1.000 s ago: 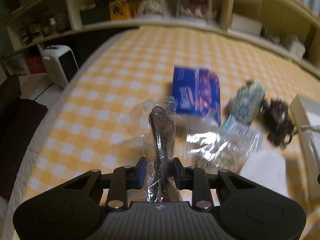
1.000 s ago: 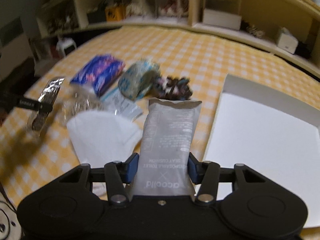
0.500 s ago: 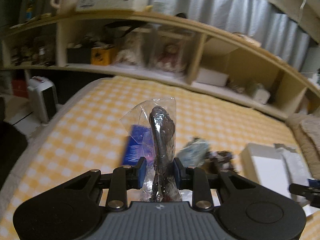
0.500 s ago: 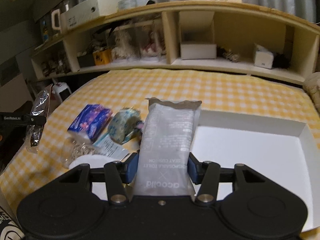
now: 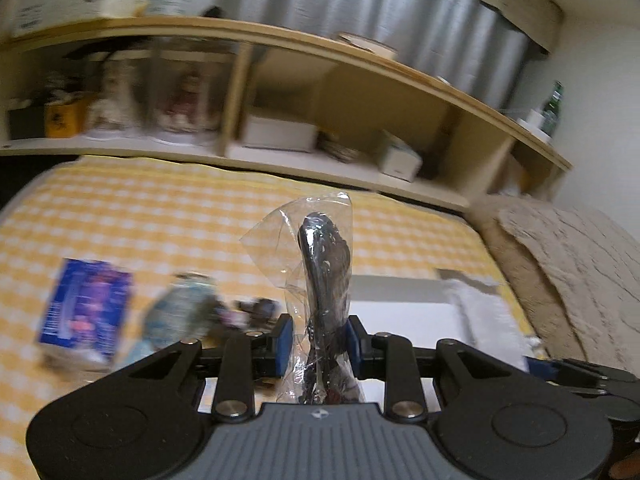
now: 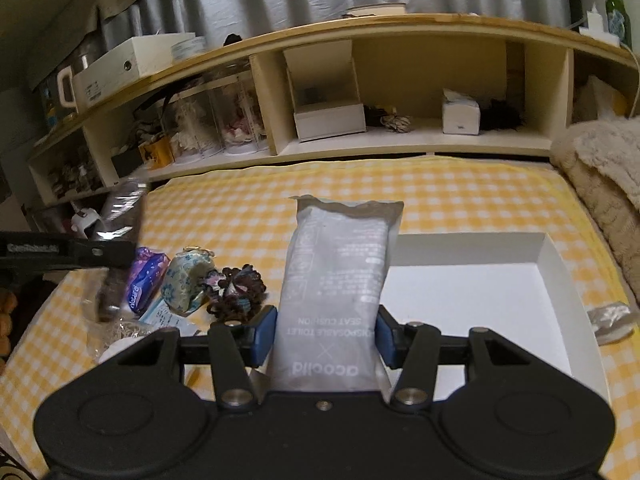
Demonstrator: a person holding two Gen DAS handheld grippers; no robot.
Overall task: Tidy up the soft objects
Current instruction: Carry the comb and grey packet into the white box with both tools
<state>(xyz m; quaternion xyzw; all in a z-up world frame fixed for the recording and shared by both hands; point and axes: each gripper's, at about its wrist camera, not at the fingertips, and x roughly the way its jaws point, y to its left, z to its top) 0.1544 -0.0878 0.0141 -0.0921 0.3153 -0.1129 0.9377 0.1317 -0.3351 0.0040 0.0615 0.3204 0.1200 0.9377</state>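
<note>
Yellow-and-white checked cloth [image 6: 460, 196] covers the bed, with a long wooden shelf [image 6: 400, 148] of boxes and jars running behind it and grey curtains above.

Right gripper [image 6: 326, 334]: its blue-padded jaws are closed on a grey packet [image 6: 340, 280], which stands upright between them, printed side toward the camera, its top edge reaching over the near left part of a white box [image 6: 560, 272]. The box lies open on the cloth to the right of the packet, and a small silvery wrapper [image 6: 610, 322] sits just outside its right wall.

Left gripper [image 5: 318, 346]: its jaws are clamped on a clear plastic bag [image 5: 320, 256] holding something dark, the bag standing upright above the fingers. In the right wrist view this gripper shows at the left edge, holding the bag in the air above the cloth and blurred.

On the cloth left of the box lies a cluster of soft things: a dark scrunchie [image 6: 236, 292], a pale blue patterned pouch [image 6: 184, 284] touching it, then a blue and purple tissue pack [image 6: 146, 280]. Nearer the camera a crinkled clear bag [image 6: 116, 330] and something white lie partly hidden behind the right gripper's body. A beige fuzzy blanket [image 6: 604, 168] is heaped at the right edge of the bed
</note>
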